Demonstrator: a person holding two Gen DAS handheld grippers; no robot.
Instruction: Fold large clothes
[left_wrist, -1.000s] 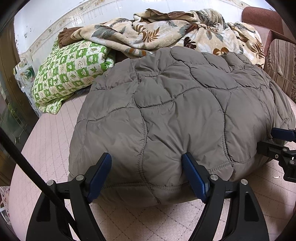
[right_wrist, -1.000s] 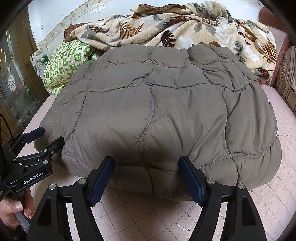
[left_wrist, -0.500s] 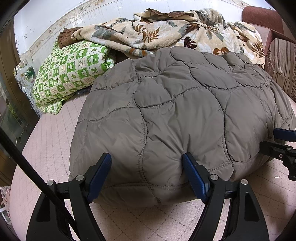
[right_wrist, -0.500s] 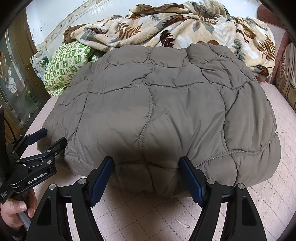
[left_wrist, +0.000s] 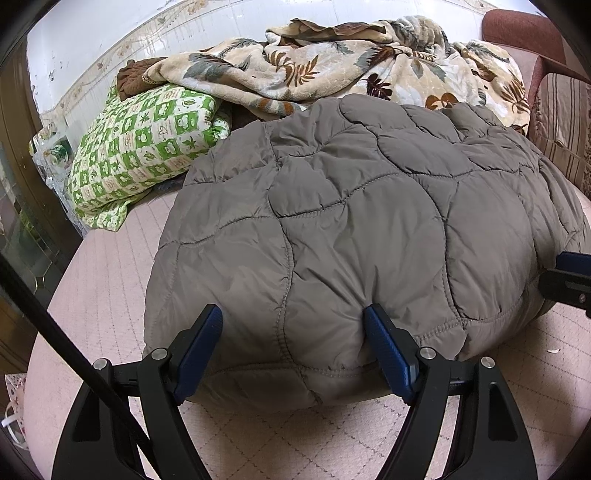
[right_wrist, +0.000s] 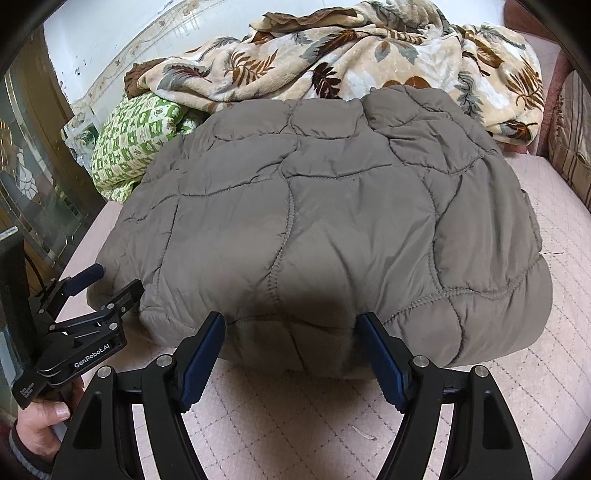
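Quilted jacket (left_wrist: 354, 229), grey-brown and puffy, lies folded into a thick mound on the pink bed (left_wrist: 110, 280), probably so its bulk stays squared for a last fold. Left tongs (left_wrist: 293, 350) and right tongs (right_wrist: 290, 350) both stand wide, holding nothing, their blue pads at the near hem. The mound spreads straight ahead of each pair; the leaf-print blanket (right_wrist: 369, 55) lies beyond.

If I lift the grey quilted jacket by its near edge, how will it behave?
The grey quilted jacket looks puffy and soft, so it will probably sag and unfold rather than keep its shape. Its padding suggests it is light for its bulk. The smooth, slightly shiny fabric may slip between the open fingers, so grip deep.
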